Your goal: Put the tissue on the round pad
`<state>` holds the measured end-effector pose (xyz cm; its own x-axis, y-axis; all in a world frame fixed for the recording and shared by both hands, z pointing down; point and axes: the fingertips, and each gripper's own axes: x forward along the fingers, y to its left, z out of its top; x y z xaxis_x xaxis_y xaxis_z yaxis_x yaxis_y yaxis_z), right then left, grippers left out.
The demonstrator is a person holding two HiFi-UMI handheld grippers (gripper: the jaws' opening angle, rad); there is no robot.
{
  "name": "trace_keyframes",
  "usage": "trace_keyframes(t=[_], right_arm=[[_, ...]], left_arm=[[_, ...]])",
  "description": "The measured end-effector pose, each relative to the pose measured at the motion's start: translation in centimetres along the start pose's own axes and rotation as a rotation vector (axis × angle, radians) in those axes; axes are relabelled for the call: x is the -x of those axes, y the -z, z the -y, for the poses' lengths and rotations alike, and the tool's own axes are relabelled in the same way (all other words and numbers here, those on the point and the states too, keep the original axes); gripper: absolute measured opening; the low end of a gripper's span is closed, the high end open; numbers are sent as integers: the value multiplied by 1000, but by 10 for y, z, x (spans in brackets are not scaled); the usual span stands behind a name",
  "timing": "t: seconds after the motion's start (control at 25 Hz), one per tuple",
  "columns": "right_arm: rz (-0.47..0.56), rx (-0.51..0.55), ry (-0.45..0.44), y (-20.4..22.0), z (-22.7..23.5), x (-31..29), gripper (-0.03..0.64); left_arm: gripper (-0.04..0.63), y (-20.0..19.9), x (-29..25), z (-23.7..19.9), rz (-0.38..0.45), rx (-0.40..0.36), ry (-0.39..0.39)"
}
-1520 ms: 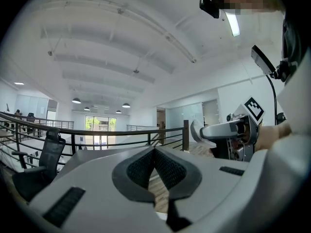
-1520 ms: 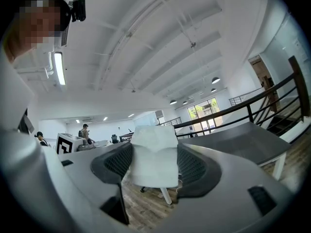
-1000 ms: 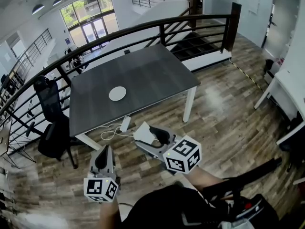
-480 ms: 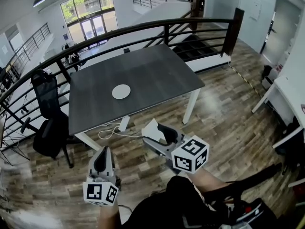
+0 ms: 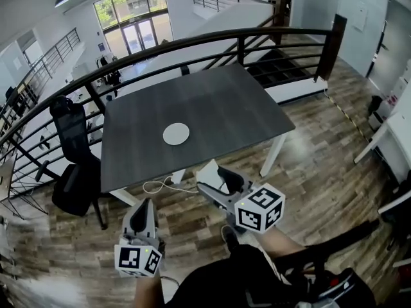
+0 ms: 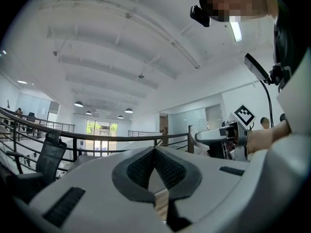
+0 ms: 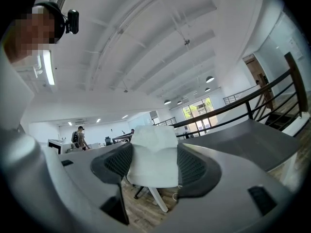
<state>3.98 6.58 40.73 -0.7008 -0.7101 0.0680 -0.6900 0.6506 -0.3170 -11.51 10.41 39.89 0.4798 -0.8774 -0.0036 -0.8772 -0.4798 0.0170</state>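
Two grippers are hovering short of the worktop (image 5: 225,108). Right gripper (image 5: 215,174) is clamping the tissue (image 5: 207,172) between wide-set jaws; left gripper (image 5: 144,204) is sitting closed and empty. Pad (image 5: 176,134) is lying near the worktop's middle, well apart from the tissue. Best move, I'd say: carrying the tissue level over the near edge, centring above the pad, lowering before releasing. Worktop is looking open around the pad; railing (image 5: 192,40) behind and chair (image 5: 74,165) at left are standing off the path.

Left tongs (image 5: 142,205) point level, jaws pressed together, nothing between. Right tongs (image 5: 212,178), just beside them, also level, are clamped on the tissue (image 7: 153,159).
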Motion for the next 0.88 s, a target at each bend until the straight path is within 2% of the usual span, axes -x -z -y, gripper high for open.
trace_keyframes(t=[0.52, 0.88], right_arm=[[-65, 10, -113, -44, 121, -90, 293], [-91, 15, -152, -58, 180, -147, 293]], left_arm=[[-6, -8, -147, -42, -20, 26, -102], [-6, 6, -222, -68, -63, 27, -119]])
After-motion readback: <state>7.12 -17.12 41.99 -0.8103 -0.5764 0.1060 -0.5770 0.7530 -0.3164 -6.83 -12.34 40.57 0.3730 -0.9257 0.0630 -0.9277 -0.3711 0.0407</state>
